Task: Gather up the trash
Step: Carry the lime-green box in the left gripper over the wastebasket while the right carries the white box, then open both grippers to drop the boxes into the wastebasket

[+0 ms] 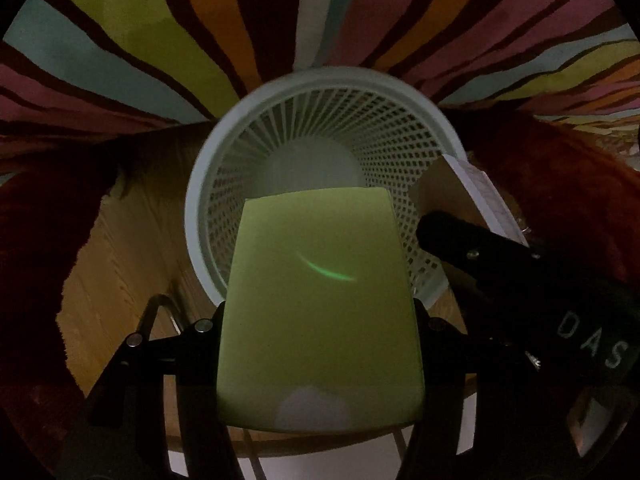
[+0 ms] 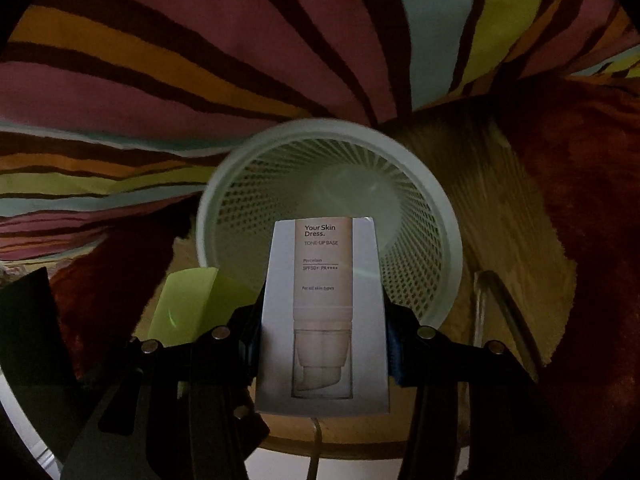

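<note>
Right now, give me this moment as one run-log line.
left gripper: shut on green box | right gripper: shut on tone-up base carton | both above white mesh wastebasket | nothing dropped yet

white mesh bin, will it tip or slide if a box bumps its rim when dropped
Probably light: the white mesh bin is thin perforated plastic and looks empty. On the smooth wood floor it may slide or tip, though the cosmetics box seems light too.

box (image 1: 320, 320) lime green | basket (image 1: 208, 184) white lattice | cloth (image 1: 120, 40) multicolour stripes
</note>
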Demonstrator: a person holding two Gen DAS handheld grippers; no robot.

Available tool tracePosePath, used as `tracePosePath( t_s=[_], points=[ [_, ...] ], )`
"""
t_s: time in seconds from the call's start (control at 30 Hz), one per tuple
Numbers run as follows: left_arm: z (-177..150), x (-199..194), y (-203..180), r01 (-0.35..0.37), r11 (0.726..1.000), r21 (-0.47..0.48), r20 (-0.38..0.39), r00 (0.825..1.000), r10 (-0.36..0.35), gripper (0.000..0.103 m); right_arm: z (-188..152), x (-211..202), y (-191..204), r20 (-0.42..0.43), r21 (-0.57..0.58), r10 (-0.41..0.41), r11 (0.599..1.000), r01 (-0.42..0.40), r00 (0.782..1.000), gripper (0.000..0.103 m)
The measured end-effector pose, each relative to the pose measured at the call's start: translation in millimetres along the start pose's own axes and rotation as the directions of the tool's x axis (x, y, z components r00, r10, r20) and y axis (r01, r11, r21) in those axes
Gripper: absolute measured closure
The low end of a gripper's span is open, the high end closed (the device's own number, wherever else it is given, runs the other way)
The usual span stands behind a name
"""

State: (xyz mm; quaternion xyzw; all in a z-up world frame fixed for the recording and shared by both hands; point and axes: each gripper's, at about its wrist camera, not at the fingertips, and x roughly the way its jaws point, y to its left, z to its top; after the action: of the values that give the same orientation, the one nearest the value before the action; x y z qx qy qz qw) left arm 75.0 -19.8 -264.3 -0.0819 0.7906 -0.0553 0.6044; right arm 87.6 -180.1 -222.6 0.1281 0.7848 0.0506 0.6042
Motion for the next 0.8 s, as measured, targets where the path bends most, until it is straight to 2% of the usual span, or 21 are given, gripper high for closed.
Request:
tracePosePath(
  t_s=[0.2, 0.33, 0.37, 0.4, 0.43, 0.47, 0.8],
  points=[
    [4, 18, 1, 0.004, 1.000, -0.009, -0.041, 0.999, -0.004, 0.046, 4, 17, -2, -0.036, -0.006, -0.034, 0.999, 0.033, 0.999, 0.058],
    [5, 27, 4, 0.047, 0.998, -0.031, -0.071, 0.996, -0.049, 0.045, 5, 22, -1, -0.057, 0.005, -0.035, 0.999, 0.036, 0.998, 0.056],
    [4, 29, 6, 0.058, 0.997, -0.041, -0.077, 0.995, -0.061, 0.035, 6, 25, -1, -0.063, 0.009, -0.029, 1.000, 0.030, 0.998, 0.052],
    [4, 30, 7, 0.061, 0.997, -0.052, -0.080, 0.995, -0.065, 0.025, 7, 27, -3, -0.063, 0.014, -0.034, 0.999, 0.035, 0.997, 0.034],
    [4, 31, 8, 0.056, 0.997, -0.061, -0.081, 0.995, -0.061, 0.019, 7, 26, -4, -0.054, 0.019, -0.044, 0.999, 0.045, 0.998, 0.017],
    [3, 30, 9, 0.056, 0.996, -0.067, -0.077, 0.995, -0.061, 0.016, 8, 25, -4, -0.049, 0.022, -0.048, 0.999, 0.049, 0.998, 0.015],
    [1, 24, 19, 0.080, 0.992, -0.099, -0.054, 0.995, -0.085, 0.013, 9, 30, -5, -0.013, 0.059, -0.068, 0.996, 0.068, 0.998, 0.015]
  ],
)
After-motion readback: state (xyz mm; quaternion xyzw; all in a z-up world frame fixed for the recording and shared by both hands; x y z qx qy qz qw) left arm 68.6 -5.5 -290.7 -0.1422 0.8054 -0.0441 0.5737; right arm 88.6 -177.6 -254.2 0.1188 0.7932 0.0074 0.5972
